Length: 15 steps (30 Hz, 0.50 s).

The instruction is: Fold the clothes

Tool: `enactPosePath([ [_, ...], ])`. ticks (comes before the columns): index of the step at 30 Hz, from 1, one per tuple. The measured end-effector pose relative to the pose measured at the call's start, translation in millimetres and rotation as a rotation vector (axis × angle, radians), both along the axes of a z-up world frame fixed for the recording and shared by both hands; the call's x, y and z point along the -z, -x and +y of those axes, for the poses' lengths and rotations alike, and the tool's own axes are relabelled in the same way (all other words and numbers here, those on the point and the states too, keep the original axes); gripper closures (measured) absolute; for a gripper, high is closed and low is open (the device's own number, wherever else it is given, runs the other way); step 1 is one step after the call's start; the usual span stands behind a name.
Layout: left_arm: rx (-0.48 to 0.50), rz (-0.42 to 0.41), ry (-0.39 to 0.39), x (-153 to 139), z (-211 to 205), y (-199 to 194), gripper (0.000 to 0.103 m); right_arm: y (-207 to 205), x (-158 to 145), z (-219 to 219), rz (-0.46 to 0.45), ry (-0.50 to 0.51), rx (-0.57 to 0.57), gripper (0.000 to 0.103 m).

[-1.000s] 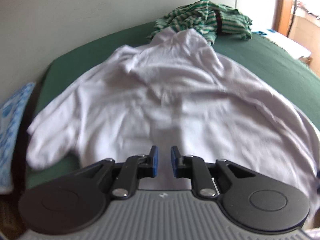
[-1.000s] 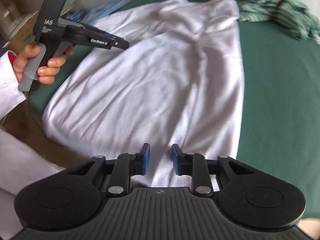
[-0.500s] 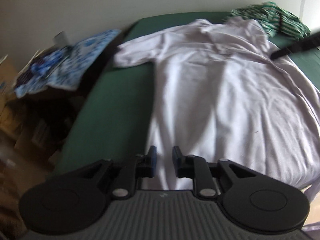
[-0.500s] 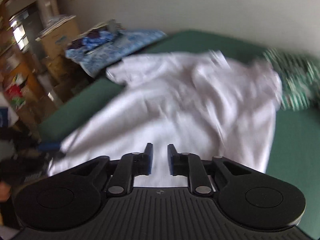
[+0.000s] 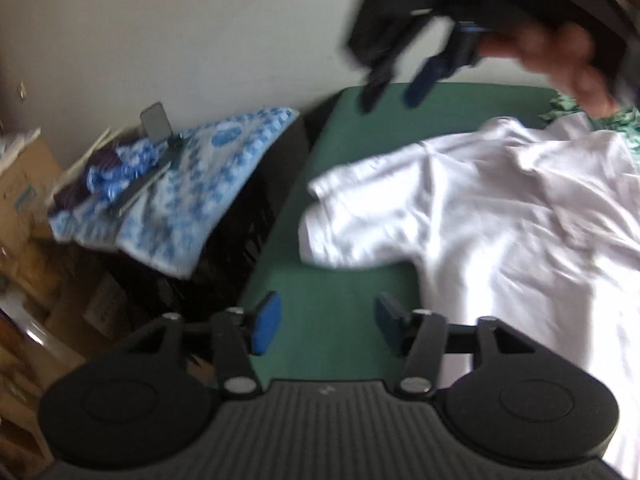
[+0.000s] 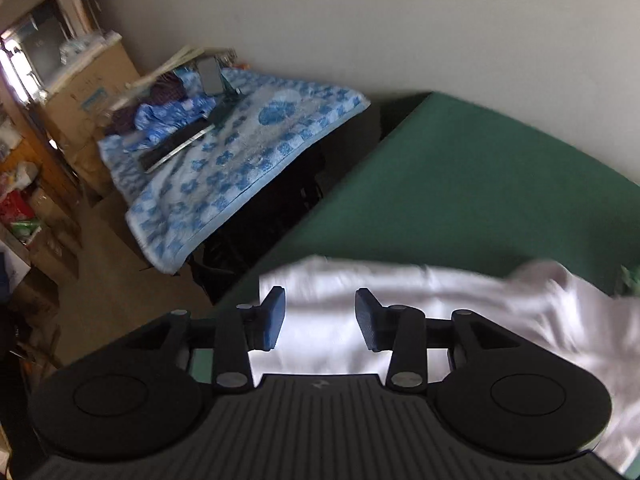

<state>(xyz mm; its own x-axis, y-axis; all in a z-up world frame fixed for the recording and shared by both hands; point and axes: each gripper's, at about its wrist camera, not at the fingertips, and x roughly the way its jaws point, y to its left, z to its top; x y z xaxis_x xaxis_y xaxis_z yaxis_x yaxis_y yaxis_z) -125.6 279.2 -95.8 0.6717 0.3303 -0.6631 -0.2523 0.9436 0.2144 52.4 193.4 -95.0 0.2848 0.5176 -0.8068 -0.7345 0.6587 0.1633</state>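
Green bed cover (image 5: 344, 320) beneath us, pale wall (image 6: 360, 20) behind. White shirt (image 5: 500, 220) lies spread flat on cover, sleeve toward blue floral blanket (image 6: 240, 152). Our left gripper (image 5: 327, 323) over bare cover beside shirt, jaws just opened, nothing between. Our right gripper (image 6: 320, 317) above sleeve edge, jaws just opened, pads clear of cloth.

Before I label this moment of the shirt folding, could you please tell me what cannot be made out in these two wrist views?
- White short-sleeved shirt: its hem runs off the left wrist view's right edge; in the right wrist view the open right claw covers part of it.
- Green striped garment: only a sliver shows, behind a blurred hand.
- Small items on the blue flowered blanket: too blurred to identify.
- Open left claw: empty, above bare green bedsheet.
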Motion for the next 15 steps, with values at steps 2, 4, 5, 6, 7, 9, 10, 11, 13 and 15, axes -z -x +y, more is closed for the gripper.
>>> enactPosePath([
  [2, 0.001, 0.015, -0.008, 8.9, 10.5, -25.0, 0.041, -2.9, 13.1, 30.2, -0.001, 0.075, -0.017, 0.062],
  [4, 0.013, 0.035, 0.009, 18.4, 22.0, -42.4, 0.042, 0.8, 26.9, 54.0, -0.010, 0.145, -0.063, 0.063],
  [5, 0.019, 0.036, 0.028, 21.3, 27.4, -48.1, 0.041, 2.6, 33.8, 66.0, -0.014, 0.181, -0.087, 0.063],
  [6, 0.025, 0.036, 0.048, 24.0, 32.6, -53.1, 0.041, 4.6, 40.9, 75.2, -0.015, 0.212, -0.108, 0.063],
  [7, 0.025, 0.028, 0.068, 26.1, 37.0, -55.9, 0.039, 5.5, 47.5, 81.1, -0.015, 0.242, -0.121, 0.062],
  [9, 0.028, 0.011, 0.106, 29.1, 43.7, -60.9, 0.032, 4.7, 59.4, 91.3, -0.013, 0.306, -0.133, 0.062],
  [10, 0.035, 0.006, 0.123, 30.1, 45.6, -64.0, 0.033, 3.0, 64.7, 95.5, -0.015, 0.337, -0.137, 0.062],
  [11, 0.042, 0.000, 0.141, 31.2, 47.5, -67.0, 0.039, 0.1, 69.3, 98.8, -0.020, 0.367, -0.137, 0.065],
  [13, 0.083, -0.007, 0.190, 30.5, 48.2, -68.5, 0.059, -7.1, 72.6, 103.1, -0.032, 0.402, -0.128, 0.076],
  [15, 0.112, -0.012, 0.226, 30.0, 47.9, -69.6, 0.064, -13.7, 68.6, 97.6, -0.030, 0.401, -0.106, 0.089],
])
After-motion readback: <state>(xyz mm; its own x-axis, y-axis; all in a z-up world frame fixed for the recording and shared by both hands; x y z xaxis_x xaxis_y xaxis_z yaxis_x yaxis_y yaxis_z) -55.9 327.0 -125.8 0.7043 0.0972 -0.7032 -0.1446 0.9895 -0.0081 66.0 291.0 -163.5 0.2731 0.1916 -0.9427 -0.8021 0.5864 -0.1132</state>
